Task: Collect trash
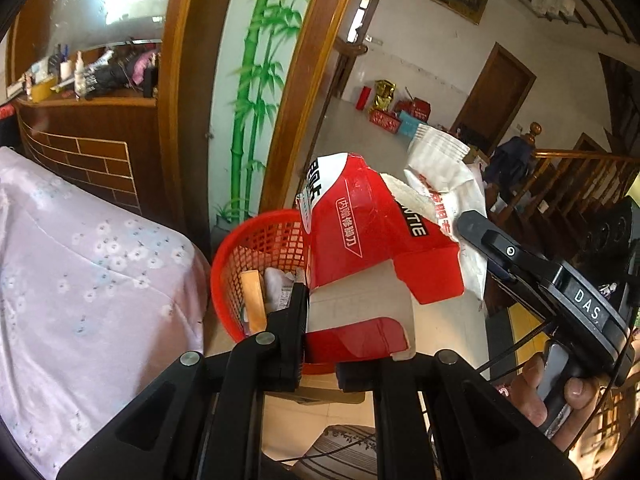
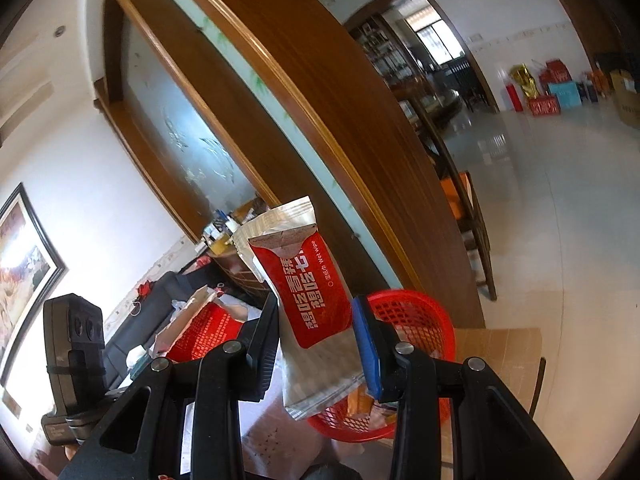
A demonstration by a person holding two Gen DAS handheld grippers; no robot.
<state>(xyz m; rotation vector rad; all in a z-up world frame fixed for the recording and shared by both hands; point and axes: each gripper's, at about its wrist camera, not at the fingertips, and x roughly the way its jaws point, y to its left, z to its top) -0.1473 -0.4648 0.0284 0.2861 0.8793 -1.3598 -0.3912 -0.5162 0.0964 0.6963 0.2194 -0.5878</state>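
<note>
Holding a torn red carton [image 1: 352, 240] in my left gripper [image 1: 316, 332], I judge it light and fairly stiff, though its ripped edges look weak, so the pinch on the flat lower flap seems the sound place to take it. My jaws there are clamped right down on the thin card at the bottom centre of the left view, and the carton rises from them toward the middle of the frame. My right gripper [image 2: 316, 344] is closed part-way on a wet-wipe packet [image 2: 308, 292], its fingers [image 2: 366, 344] pressing the crinkled foil low down; that one looks soft, slick and almost weightless, likely to slip or fold if held loosely. The packet stands up from the jaws at the centre of the right view, its silver top tilted toward upper left. The red basket [image 1: 240, 256] sits just behind and below the carton, left of centre, with scraps already inside; in the right view it lies behind the packet, lower right. A flowered cloth [image 1: 80, 280] fills the left side.
</note>
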